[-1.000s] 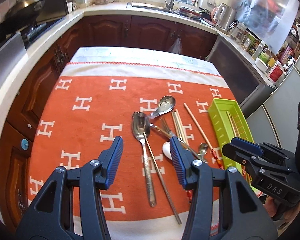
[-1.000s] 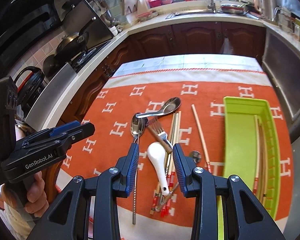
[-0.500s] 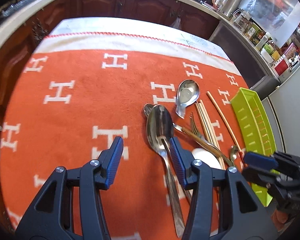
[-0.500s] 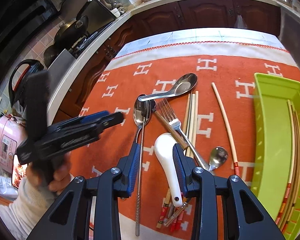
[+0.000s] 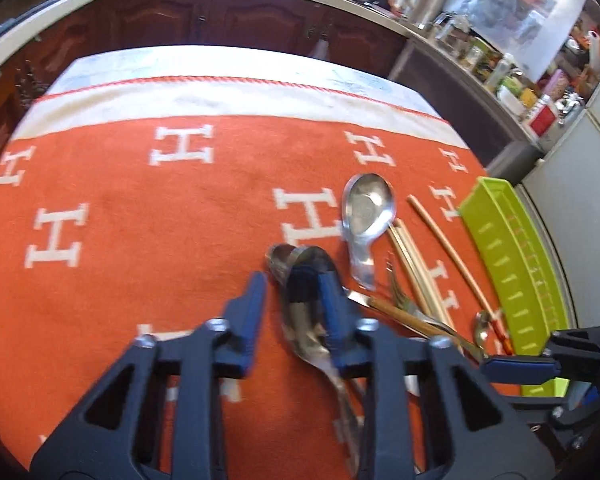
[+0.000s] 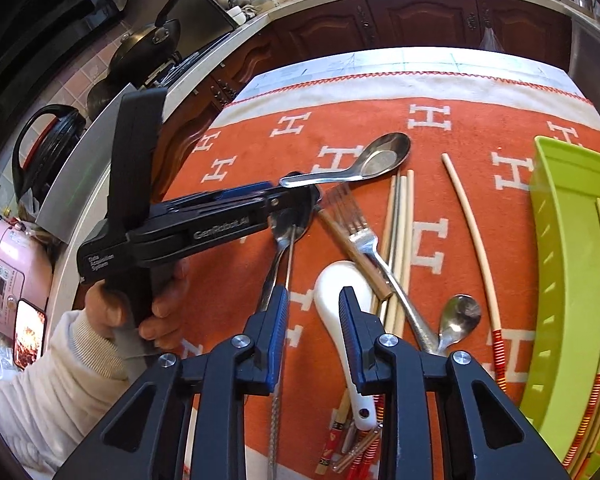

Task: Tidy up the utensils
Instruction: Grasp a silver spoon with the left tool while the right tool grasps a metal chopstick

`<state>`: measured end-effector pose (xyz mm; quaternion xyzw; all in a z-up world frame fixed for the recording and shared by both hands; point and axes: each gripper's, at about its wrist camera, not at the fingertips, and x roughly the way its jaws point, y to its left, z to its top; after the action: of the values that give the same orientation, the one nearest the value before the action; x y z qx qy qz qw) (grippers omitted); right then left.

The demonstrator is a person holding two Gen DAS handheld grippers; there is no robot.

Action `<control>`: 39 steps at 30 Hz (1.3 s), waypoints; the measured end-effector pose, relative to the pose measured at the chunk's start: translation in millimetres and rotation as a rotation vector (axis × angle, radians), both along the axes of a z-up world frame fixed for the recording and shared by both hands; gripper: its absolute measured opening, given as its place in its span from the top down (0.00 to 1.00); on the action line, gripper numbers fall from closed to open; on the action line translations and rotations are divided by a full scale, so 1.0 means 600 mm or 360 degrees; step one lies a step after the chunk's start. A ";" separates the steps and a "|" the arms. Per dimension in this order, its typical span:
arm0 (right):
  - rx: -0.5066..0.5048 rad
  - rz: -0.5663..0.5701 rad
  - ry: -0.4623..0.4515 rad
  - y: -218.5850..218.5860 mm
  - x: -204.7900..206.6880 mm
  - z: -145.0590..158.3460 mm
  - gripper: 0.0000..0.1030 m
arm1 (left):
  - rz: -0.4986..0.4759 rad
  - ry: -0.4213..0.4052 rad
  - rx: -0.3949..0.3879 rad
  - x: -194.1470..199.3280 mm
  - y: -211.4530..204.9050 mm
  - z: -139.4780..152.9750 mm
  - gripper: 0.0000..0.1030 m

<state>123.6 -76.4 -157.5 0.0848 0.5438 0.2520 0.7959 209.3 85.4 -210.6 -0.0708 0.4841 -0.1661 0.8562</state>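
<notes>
A pile of utensils lies on the orange cloth [image 5: 140, 200]. My left gripper [image 5: 292, 288] is open, low over the bowl of a long steel spoon [image 5: 304, 320], its right finger over the bowl; it also shows in the right wrist view [image 6: 296, 200]. A wide steel spoon [image 5: 366, 208] lies just beyond. My right gripper [image 6: 312, 312] is open above a white ceramic spoon [image 6: 336, 292], beside a fork [image 6: 360, 232], a small spoon [image 6: 458, 316] and several chopsticks [image 6: 400, 232]. The green tray [image 6: 568, 280] at the right holds chopsticks.
A long loose chopstick [image 6: 472, 240] lies between the pile and the tray. Kitchen counters and dark wood cabinets [image 5: 220, 20] surround the table. A stove with a pan [image 6: 148, 44] and a pink cooker [image 6: 4, 280] are at the left.
My left gripper has moved forward and down onto the long steel spoon's bowl, and its jaws have narrowed. My right gripper has come a little lower over the white spoon.
</notes>
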 end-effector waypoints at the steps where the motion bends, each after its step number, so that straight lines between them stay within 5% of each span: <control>1: -0.0004 0.0011 -0.0003 0.005 -0.001 -0.002 0.74 | -0.0004 -0.0013 0.0018 -0.003 -0.004 0.000 0.85; 14: -0.0157 0.0201 0.0066 0.082 -0.043 -0.040 0.76 | 0.0132 -0.0006 -0.0088 -0.059 0.037 0.004 0.98; 26: -0.0539 0.0343 -0.0198 0.139 -0.092 -0.062 0.86 | 0.0232 -0.0025 -0.0128 -0.143 0.103 0.038 1.00; 28: -0.0541 0.0318 -0.0192 0.141 -0.091 -0.063 0.94 | 0.0238 -0.0038 -0.0122 -0.159 0.107 0.050 1.00; 39: -0.0126 0.0050 -0.0020 0.035 -0.093 0.002 0.95 | 0.0204 -0.0159 -0.0053 -0.237 0.064 0.157 1.00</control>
<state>67.8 -55.5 -156.6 0.0432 0.5496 0.2432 0.7981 67.2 123.7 -116.3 -0.1076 0.4325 -0.1224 0.8868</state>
